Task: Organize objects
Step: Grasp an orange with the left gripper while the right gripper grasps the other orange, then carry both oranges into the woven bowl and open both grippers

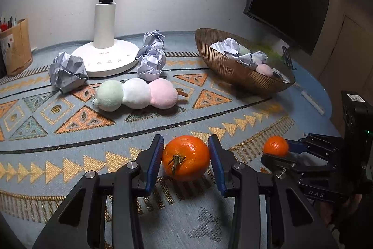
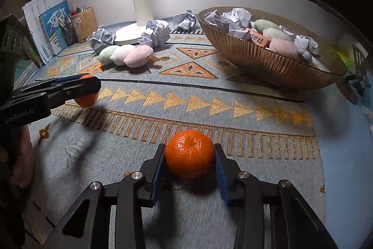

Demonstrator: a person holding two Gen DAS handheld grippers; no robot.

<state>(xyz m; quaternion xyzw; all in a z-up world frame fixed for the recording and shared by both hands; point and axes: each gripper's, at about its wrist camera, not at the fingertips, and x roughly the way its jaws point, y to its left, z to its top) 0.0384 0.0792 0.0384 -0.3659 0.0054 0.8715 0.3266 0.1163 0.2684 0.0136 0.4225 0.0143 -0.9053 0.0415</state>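
Bright orange on both mandarins point(image 1: 186, 157) point(image 2: 189, 154), one with a brownish-green stem. Blue pads on black gripper fingers point(image 1: 152, 163). Grey-blue tablecloth point(image 1: 70, 146) woven with gold triangle rows, orange triangles and dark stripes. Pastel green, white and pink on the plush dango skewer point(image 1: 137, 94). Ribbed copper-gold on the bowl point(image 2: 263, 56) near the tablecloth's far right edge. White on the lamp base point(image 1: 107, 57); pale lilac-white on the crumpled paper balls point(image 1: 67, 72).

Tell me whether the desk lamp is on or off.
Cannot tell: the lamp head is out of frame, though bright light falls on its base and the wall.
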